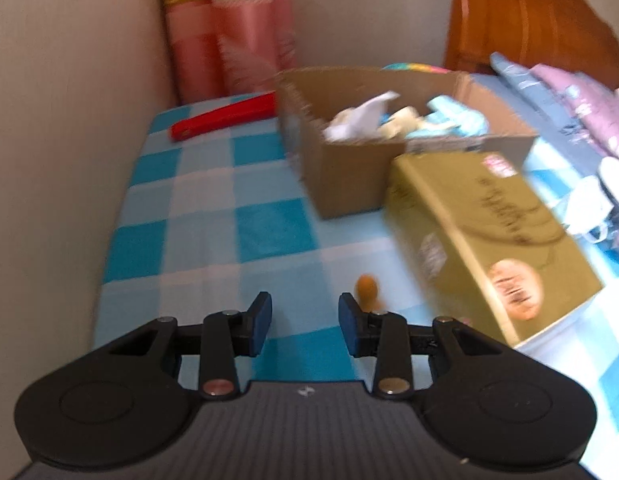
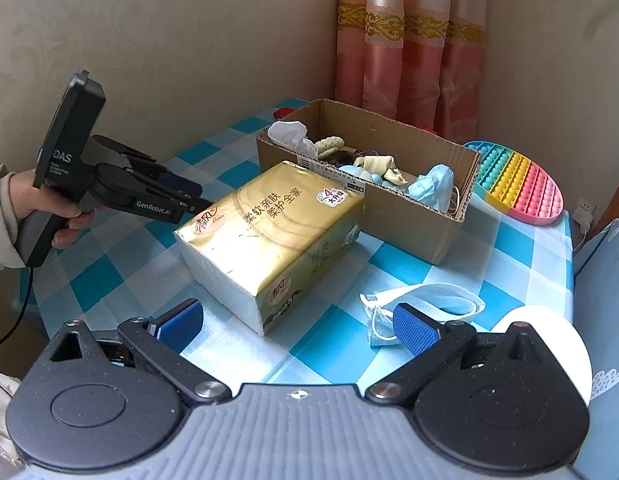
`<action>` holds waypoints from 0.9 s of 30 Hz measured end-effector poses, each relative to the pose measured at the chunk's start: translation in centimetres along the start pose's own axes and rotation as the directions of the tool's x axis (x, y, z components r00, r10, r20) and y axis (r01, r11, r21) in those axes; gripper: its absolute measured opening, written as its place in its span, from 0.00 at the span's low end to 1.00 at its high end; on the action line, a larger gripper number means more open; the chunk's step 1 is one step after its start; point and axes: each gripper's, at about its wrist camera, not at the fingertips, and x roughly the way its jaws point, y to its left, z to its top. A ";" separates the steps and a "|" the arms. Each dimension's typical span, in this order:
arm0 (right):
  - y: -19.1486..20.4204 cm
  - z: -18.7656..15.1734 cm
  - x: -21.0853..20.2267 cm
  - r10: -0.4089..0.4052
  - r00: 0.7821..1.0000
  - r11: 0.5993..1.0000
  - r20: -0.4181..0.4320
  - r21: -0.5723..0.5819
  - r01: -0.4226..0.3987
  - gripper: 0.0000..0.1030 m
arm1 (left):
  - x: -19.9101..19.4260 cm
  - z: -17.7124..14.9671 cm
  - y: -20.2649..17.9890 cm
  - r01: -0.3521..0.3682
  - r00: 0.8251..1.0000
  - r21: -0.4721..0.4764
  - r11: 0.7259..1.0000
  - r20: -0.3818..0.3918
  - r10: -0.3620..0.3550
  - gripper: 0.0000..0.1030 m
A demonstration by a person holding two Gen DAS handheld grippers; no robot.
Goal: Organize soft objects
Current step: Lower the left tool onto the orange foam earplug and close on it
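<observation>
A gold tissue pack lies on the blue-checked table, in front of a cardboard box that holds masks, a white cloth and other soft items. The pack and the box also show in the left wrist view. A loose face mask lies on the cloth to the right of the pack. My left gripper is open and empty, just left of the pack; it also shows in the right wrist view. My right gripper is open and empty, hovering before the pack's near end.
A rainbow pop-it mat lies right of the box. A red flat object lies at the table's far left corner. A small orange object sits near my left fingers. Pink curtains and a wall stand behind; a white roll is at right.
</observation>
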 end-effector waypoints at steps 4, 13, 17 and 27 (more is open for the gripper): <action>0.0 0.1 -0.2 0.001 1.000 1.000 0.005 -0.001 -0.001 0.99 | -1.0 -0.6 1.2 -0.023 1.000 -0.053 0.998 0.014 0.023 0.34; 0.1 0.2 -0.1 0.004 1.000 1.000 0.007 0.002 -0.004 0.99 | -2.1 -0.8 -0.7 0.058 0.997 0.003 0.998 0.053 -0.058 0.35; 0.2 0.0 -0.2 0.002 1.000 1.000 0.005 0.001 -0.002 0.99 | -1.7 -0.5 -1.1 0.107 0.992 -0.009 0.994 0.072 -0.106 0.34; -0.4 -0.4 -0.3 -0.018 1.000 1.000 0.006 0.021 0.017 0.99 | -0.6 -0.4 -1.3 0.146 0.986 -0.049 0.988 0.094 -0.141 0.10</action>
